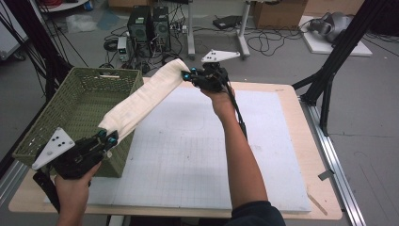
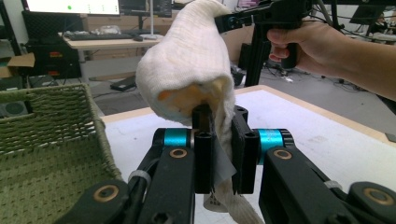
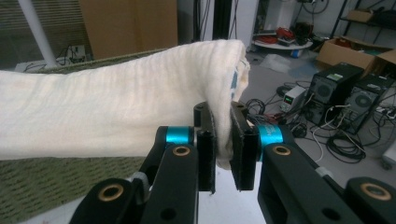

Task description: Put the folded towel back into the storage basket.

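Left tongs (image 1: pixel 106 137), nearest, clenched on the lower end of the folded white towel (image 1: pixel 141 96), just over the near corner of the green basket (image 1: pixel 70 101). Right tongs (image 1: pixel 190 74), farther off and higher, clamped on the other end, with the cloth stretched taut and sloping above the basket rim and the table (image 1: pixel 197 155). Best done, judging by this: kept both grips firm, tension even, ends brought level over the basket mouth, then lowered together to avoid a snag on the wicker.

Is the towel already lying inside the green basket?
No, the towel hangs stretched between both grippers, above the basket rim.
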Demonstrator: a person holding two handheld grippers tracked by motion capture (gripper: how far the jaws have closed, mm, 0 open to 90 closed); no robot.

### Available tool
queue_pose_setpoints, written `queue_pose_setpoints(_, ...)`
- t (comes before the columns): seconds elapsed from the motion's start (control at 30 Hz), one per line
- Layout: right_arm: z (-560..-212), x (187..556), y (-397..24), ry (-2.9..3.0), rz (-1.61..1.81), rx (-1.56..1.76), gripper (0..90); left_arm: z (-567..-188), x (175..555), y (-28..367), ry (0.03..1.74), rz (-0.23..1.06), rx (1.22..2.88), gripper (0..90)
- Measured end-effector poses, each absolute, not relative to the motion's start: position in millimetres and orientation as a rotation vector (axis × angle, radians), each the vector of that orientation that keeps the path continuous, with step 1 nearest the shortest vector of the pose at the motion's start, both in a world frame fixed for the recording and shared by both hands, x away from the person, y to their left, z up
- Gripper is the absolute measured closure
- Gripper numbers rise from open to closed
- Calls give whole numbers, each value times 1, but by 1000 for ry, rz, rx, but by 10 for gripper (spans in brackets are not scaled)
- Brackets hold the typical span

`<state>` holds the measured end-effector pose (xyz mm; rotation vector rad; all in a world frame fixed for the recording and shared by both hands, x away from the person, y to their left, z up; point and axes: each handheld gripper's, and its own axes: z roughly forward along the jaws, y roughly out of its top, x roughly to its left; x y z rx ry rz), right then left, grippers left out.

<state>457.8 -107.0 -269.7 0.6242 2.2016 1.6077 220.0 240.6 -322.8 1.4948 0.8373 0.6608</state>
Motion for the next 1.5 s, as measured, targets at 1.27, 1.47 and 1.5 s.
queue_pose_setpoints(1.27,-259,508,76,2333,1502,540,823,-327,205,322,1120,855,1415,808)
queue_pose_setpoints(1.47,-267,513,95,2357,1457,548,822,-330,206,330,1166,876,1425,806)
queue_pose_setpoints(1.5,-269,513,100,2358,1449,550,822,-331,206,332,1183,871,1414,803)
